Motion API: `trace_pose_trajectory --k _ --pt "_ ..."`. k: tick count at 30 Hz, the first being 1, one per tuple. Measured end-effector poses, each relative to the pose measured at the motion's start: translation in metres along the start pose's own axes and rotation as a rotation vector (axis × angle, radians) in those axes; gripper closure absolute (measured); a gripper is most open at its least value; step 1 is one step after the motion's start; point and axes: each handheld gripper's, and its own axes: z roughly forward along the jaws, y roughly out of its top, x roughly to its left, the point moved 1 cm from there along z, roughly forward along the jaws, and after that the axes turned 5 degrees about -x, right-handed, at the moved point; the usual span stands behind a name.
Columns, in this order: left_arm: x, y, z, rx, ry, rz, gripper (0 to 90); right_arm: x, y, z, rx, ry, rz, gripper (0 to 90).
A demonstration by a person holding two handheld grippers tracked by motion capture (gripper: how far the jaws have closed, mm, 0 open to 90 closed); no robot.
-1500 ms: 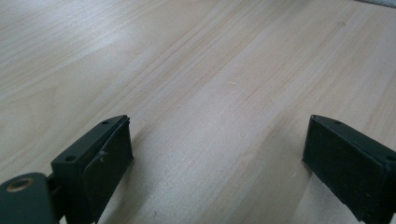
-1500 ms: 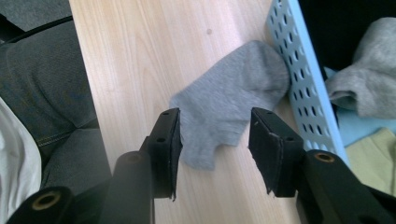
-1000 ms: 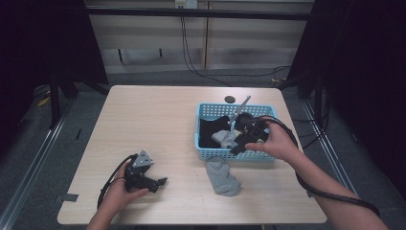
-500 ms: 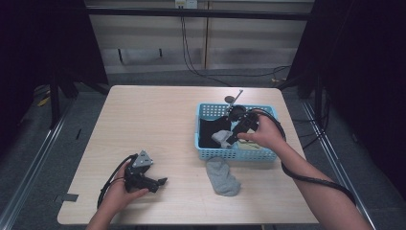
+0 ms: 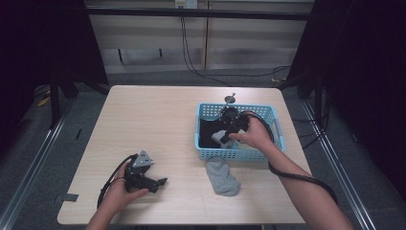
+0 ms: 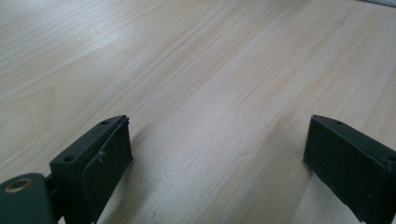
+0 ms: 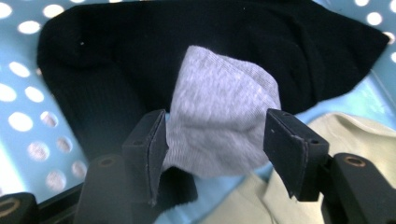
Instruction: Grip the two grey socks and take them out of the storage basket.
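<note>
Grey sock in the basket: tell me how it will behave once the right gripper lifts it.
The grey sock bunches in soft folds between the right gripper jaws, so it will probably droop limply. Thin knit suggests it is light. It lies over the black sock, which might drag along.

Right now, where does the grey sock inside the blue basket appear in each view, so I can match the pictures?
High view: the grey sock lies in the blue basket, at the right gripper, right of centre.
Left gripper view: not in it; bare table between open jaws.
Right gripper view: centre, between the jaws, which are not yet closed on it, over a black sock.
Shared landmark: the basket's perforated blue wall, in the high and right gripper views.
</note>
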Motion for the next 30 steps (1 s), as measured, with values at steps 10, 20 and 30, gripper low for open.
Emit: trace_pose_trajectory --k 10,20,30 --pt "0.000 0.000 0.000 0.001 -0.001 0.001 6.8 0.000 0.003 0.023 0.032 0.005 -0.003 56.1" --pt "0.000 0.000 0.000 0.001 -0.001 0.001 6.8 -0.001 -0.002 0.016 0.059 0.031 0.000 83.5" --pt "0.000 0.000 0.000 0.001 0.000 0.000 6.8 -0.008 -0.011 -0.013 0.027 0.042 0.024 83.8"
